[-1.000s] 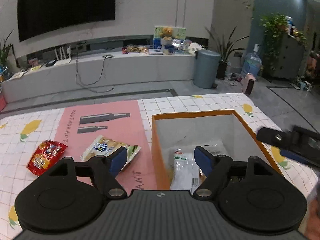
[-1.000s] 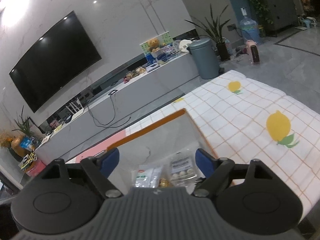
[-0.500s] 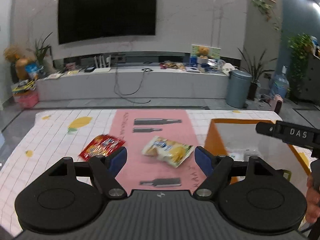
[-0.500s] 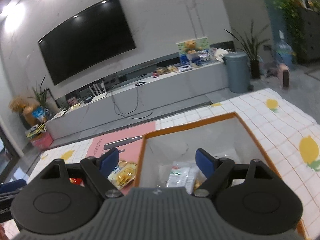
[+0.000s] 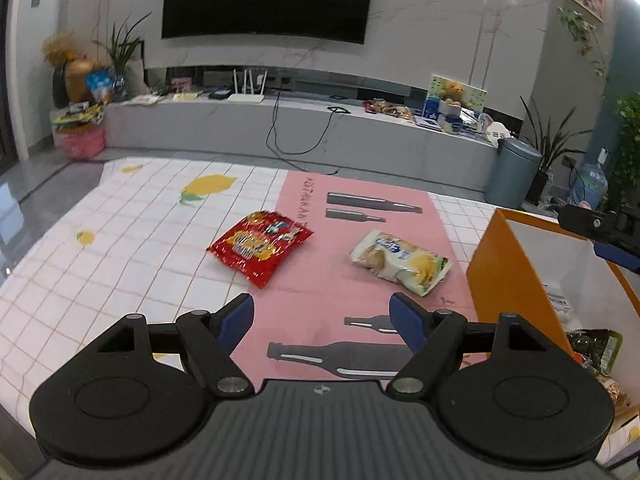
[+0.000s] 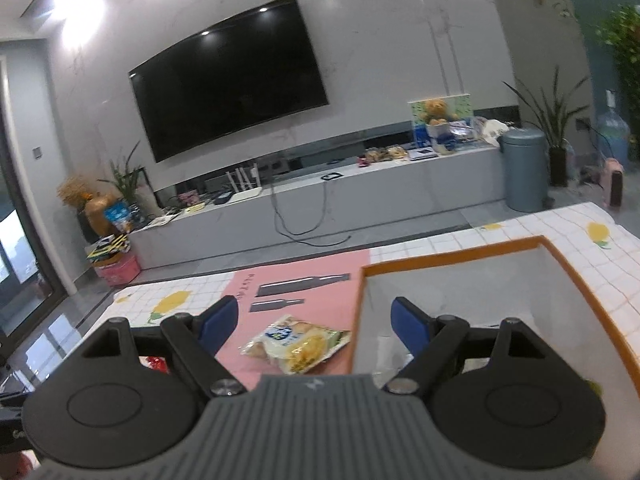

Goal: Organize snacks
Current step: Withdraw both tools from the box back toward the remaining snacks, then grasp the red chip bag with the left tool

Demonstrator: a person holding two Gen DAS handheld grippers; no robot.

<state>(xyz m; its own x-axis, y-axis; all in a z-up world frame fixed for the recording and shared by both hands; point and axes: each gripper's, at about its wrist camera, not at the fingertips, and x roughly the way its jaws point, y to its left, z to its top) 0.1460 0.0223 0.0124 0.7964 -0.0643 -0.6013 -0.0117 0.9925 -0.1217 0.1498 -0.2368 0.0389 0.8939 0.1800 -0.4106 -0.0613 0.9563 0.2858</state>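
Snacks not yet stowed lie loose on the table. Left wrist view: the left gripper (image 5: 322, 312) is released, jaws wide and empty, hovering above the pink mat (image 5: 320, 288). Ahead of it lie the red snack bag (image 5: 259, 249) and, well apart to the right, the pale biscuit bag (image 5: 401, 261), both flat and within reach. The orange box (image 5: 508, 276) stands beside the mat; packets already sit inside, which suggests it is the collection point. Judged target: the red bag.

Right wrist view: the right gripper (image 6: 310, 326) is also released and empty, hanging over the box's near wall (image 6: 357, 320). The biscuit bag (image 6: 296, 344) lies just outside that wall, probably this gripper's pick.
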